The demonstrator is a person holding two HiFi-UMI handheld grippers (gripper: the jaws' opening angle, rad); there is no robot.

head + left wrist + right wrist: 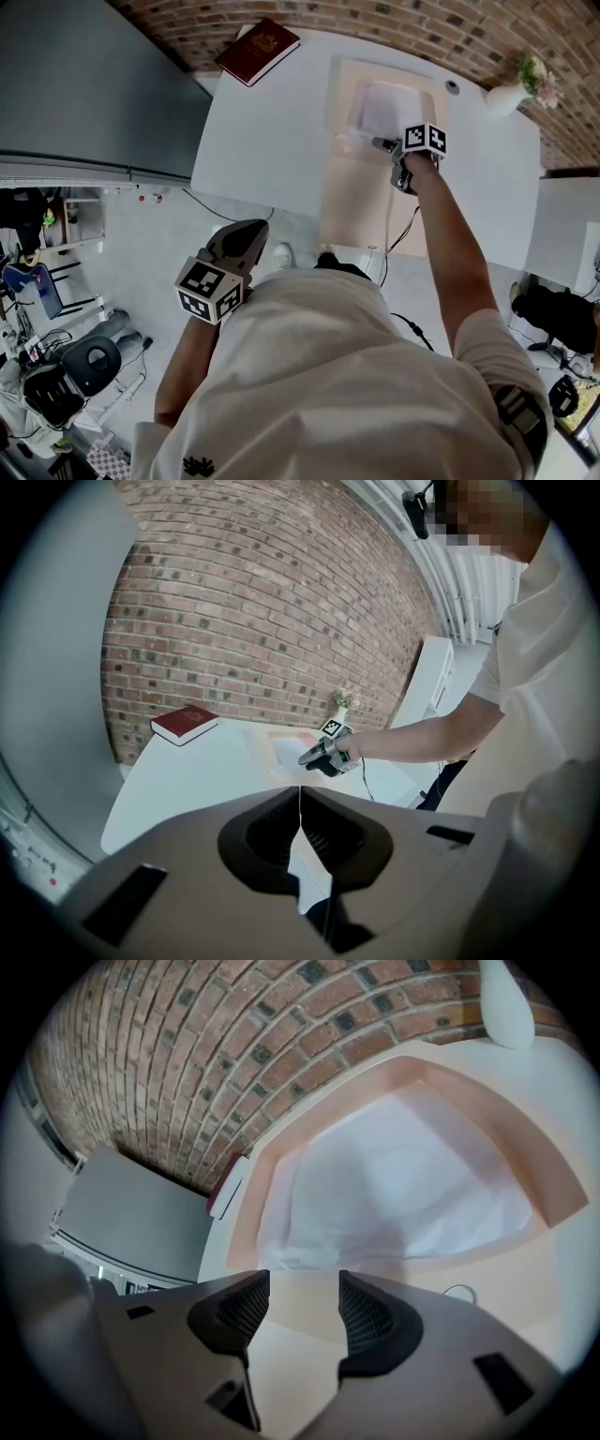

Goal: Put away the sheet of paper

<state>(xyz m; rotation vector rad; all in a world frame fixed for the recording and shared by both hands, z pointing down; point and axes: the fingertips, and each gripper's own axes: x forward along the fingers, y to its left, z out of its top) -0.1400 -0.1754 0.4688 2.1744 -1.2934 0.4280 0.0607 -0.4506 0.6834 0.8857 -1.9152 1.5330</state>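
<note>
Left gripper [254, 229] hangs low at the person's side, off the table, jaws pressed together on nothing. It's out of play for now.

Right gripper [380, 143] is at the end of an outstretched arm over the white table [272, 122]. Its jaws are spread with nothing between them. It hovers over the near leaf of an open peach folder [356, 197], just short of the sheet of paper [384, 108]. I can't tell if the jaws touch the folder surface.

The paper lies flat on the folder's far leaf, inside its border. It looks a bit rumpled along the near edge and nothing is gripping it.

Further back there's a dark red book [258, 49] at the far left corner and a white vase [506, 97] with flowers at the far right. Both are well apart from the folder, with a brick wall [394, 23] behind.

My read on the step: the sheet is already seated in the folder, so this is either the approach for a final tuck or for closing up. It isn't put away yet because the folder is open.

Next move, my guess:
- Pinch the edge of the near leaf and swing it over the sheet, or nip the sheet's near edge to square it first.
- Both are thin and flat on the table, so the jaws need a low, shallow approach to get under an edge.
- The risk is dragging or creasing the paper.
- The idle left gripper could pin the folder while this happens.
</note>
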